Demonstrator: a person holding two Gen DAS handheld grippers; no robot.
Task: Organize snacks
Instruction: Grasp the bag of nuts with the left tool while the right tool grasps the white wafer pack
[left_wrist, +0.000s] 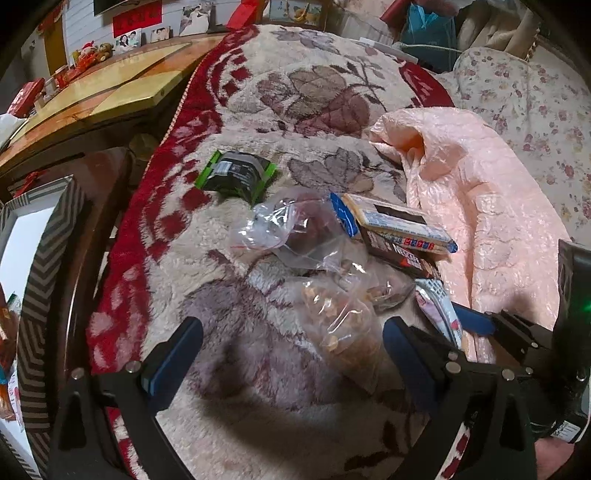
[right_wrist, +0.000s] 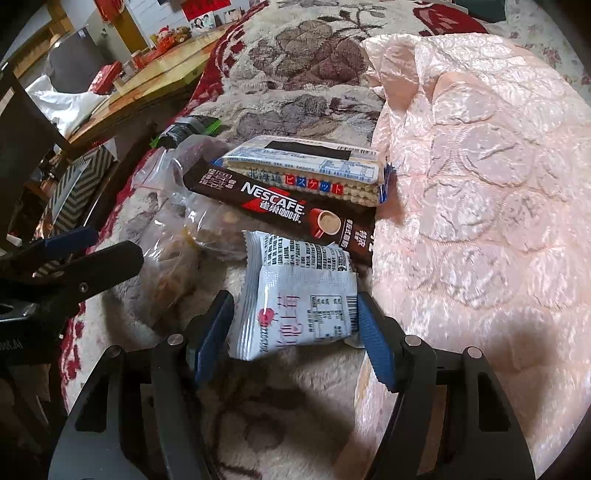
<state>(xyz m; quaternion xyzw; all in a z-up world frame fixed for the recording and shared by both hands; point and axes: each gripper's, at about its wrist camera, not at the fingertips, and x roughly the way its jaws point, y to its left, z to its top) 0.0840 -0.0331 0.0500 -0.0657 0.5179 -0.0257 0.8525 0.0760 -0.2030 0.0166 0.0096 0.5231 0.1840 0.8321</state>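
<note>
The left wrist view alone shows a green-edged dark packet (left_wrist: 236, 176) lying clear on the blanket (left_wrist: 258, 92), apart from the snack pile, and a striped box (left_wrist: 40, 280) at the far left whose contents cannot be made out. The right wrist view alone gives the labels: a Nescafe stick (right_wrist: 280, 214) lies across a biscuit pack (right_wrist: 306, 170), with a white packet (right_wrist: 299, 295) just in front of them. Two clear bags sit in the pile: the nut bag (left_wrist: 343, 321) holds brown pieces, the other bag (left_wrist: 295, 232) something dark red. A pink quilt (right_wrist: 480, 184) lies beside the pile. The right gripper (right_wrist: 295, 325) has its fingers apart on either side of the white packet; whether the pads press it cannot be told. The left gripper (left_wrist: 291, 343) is spread wide, the nut bag between its fingers, nearer its right finger, untouched.
</note>
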